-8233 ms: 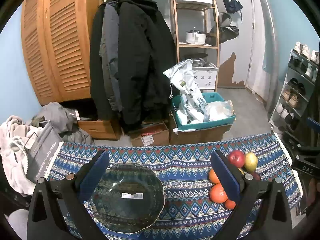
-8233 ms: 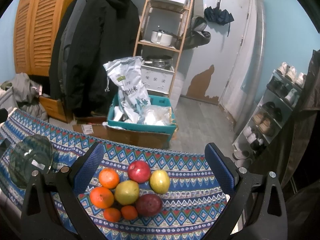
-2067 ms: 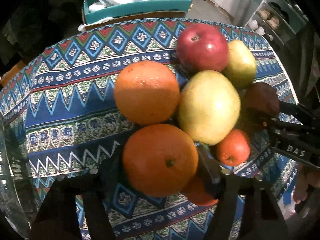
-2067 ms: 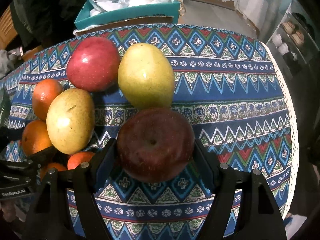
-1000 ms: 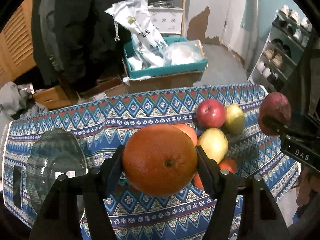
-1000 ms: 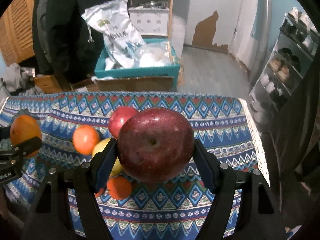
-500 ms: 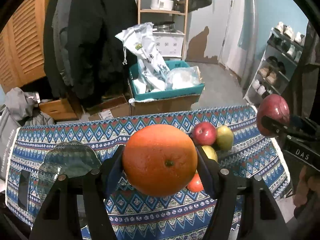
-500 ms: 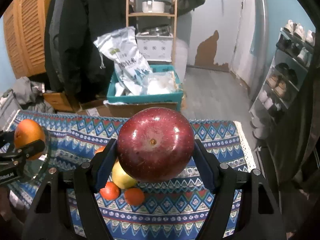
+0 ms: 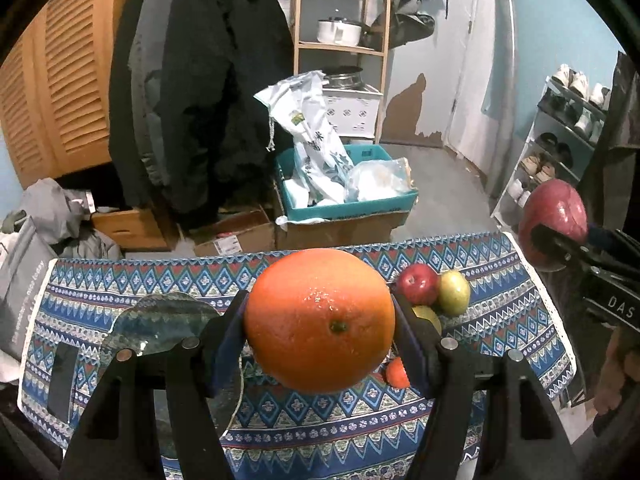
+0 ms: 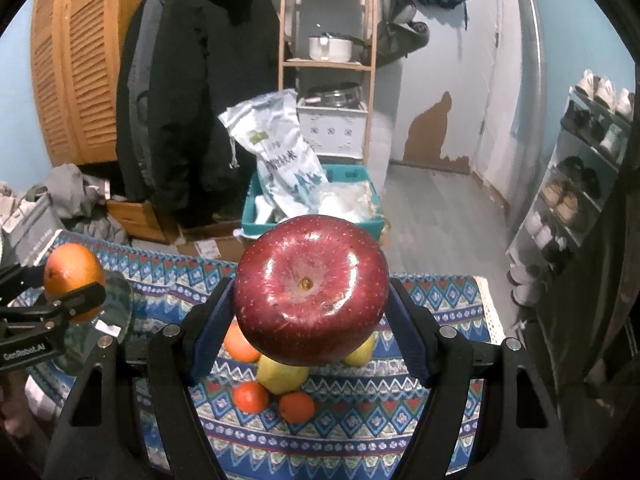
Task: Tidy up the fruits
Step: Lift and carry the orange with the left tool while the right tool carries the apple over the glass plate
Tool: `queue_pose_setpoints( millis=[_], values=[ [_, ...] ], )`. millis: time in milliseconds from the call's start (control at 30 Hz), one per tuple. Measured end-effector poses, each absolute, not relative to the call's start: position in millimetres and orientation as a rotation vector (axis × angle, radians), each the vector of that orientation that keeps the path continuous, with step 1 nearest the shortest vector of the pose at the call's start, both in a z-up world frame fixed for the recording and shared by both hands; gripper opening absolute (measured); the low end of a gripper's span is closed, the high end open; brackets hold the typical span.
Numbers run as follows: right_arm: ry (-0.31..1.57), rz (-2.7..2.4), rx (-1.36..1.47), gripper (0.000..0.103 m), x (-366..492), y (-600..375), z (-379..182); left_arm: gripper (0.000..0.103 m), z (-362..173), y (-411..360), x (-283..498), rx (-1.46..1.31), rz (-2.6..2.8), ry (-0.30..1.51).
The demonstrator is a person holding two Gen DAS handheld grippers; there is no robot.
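Left gripper (image 9: 320, 322) clamps an orange (image 9: 319, 320) above the glass bowl (image 9: 168, 320), while right gripper (image 10: 310, 294) clamps a dark red apple (image 10: 310, 290) over the remaining fruit pile (image 10: 280, 376).

Beyond the patterned tabletop (image 9: 120, 280) we see a black coat (image 9: 208, 92) hanging by louvered wooden doors (image 9: 68, 80), a teal bin (image 9: 344, 208) stuffed with bags, a white pot (image 10: 330, 48) on the wooden shelf, shoes (image 10: 576, 196) racked at right.
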State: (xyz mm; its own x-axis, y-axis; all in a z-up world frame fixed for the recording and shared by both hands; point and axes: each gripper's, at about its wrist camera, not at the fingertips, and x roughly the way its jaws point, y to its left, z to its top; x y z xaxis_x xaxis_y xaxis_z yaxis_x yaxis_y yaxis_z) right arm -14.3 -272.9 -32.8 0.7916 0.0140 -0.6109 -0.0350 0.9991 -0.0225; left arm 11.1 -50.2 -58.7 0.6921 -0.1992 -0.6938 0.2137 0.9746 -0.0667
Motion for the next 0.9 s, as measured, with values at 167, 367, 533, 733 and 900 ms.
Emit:
queue_pose_setpoints(
  millis=[167,367,533,733,900],
  values=[
    [0.647,0.06,-0.04,0.075,-11.7,-256.2,-25.9,0.069,-56.1,-37.1,10.3,0.003,-0.217,0.769],
    [0.65,0.103,-0.048,0.075,-2.4,-231.9,-24.3,0.07,-55.4,-18.2,10.9,-0.011,-0.185,0.76],
    [0.651,0.15,-0.055,0.075,8.8,-208.2,-22.9,0.07,-58.1,5.0,11.8,-0.034,-0.141,0.762],
    [0.659,0.21,-0.067,0.075,23.3,-174.5,-23.2,0.07,-65.3,31.7,14.4,-0.063,-0.088,0.779],
    [0.674,0.261,-0.086,0.075,32.7,-143.6,-26.6,0.069,-75.1,59.5,18.9,-0.102,-0.045,0.804]
  ],
)
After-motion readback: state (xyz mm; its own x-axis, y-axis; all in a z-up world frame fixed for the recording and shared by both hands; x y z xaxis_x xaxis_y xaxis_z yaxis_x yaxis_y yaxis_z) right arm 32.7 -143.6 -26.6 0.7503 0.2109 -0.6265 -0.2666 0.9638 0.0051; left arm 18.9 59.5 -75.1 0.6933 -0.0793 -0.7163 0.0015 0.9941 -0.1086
